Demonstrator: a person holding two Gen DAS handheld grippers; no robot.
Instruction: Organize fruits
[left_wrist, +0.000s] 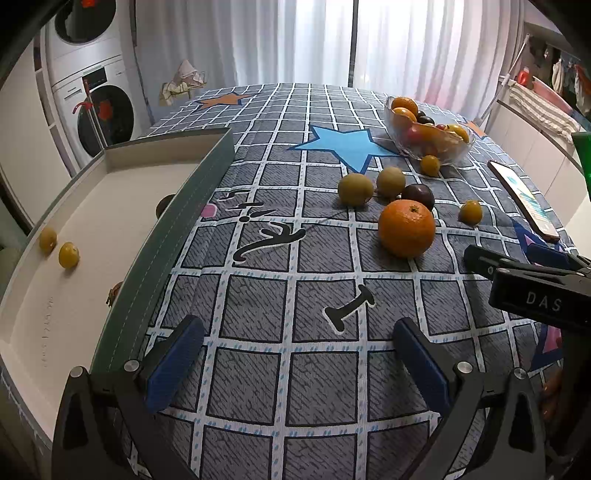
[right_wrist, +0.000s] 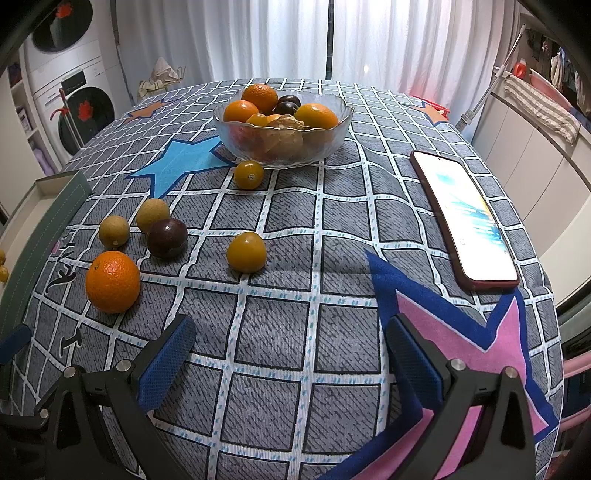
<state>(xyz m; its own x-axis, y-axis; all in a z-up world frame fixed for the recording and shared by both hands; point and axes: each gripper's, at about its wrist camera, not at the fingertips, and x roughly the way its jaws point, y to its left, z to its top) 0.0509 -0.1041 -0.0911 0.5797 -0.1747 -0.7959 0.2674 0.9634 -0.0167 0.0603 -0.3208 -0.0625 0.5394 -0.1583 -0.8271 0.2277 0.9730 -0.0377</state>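
Loose fruit lies on the checked tablecloth: an orange (left_wrist: 406, 228) (right_wrist: 112, 281), two tan-green round fruits (left_wrist: 355, 189) (right_wrist: 114, 231), a dark plum (left_wrist: 417, 195) (right_wrist: 166, 237) and small yellow fruits (left_wrist: 470, 212) (right_wrist: 246, 252). A glass bowl (left_wrist: 397, 137) (right_wrist: 334, 142) of fruit stands behind them. A shallow box (left_wrist: 110, 206) on the left holds two small yellow fruits (left_wrist: 68, 254). My left gripper (left_wrist: 299, 354) is open and empty over the cloth beside the box. My right gripper (right_wrist: 290, 354) is open and empty, nearer than the fruit; its body also shows in the left wrist view (left_wrist: 532, 284).
A phone (left_wrist: 524, 199) (right_wrist: 465, 218) with a lit screen lies on the right of the table. A washer and dryer stack (left_wrist: 88, 88) stands at the far left. Curtains hang behind the table. A counter (right_wrist: 528, 155) runs along the right.
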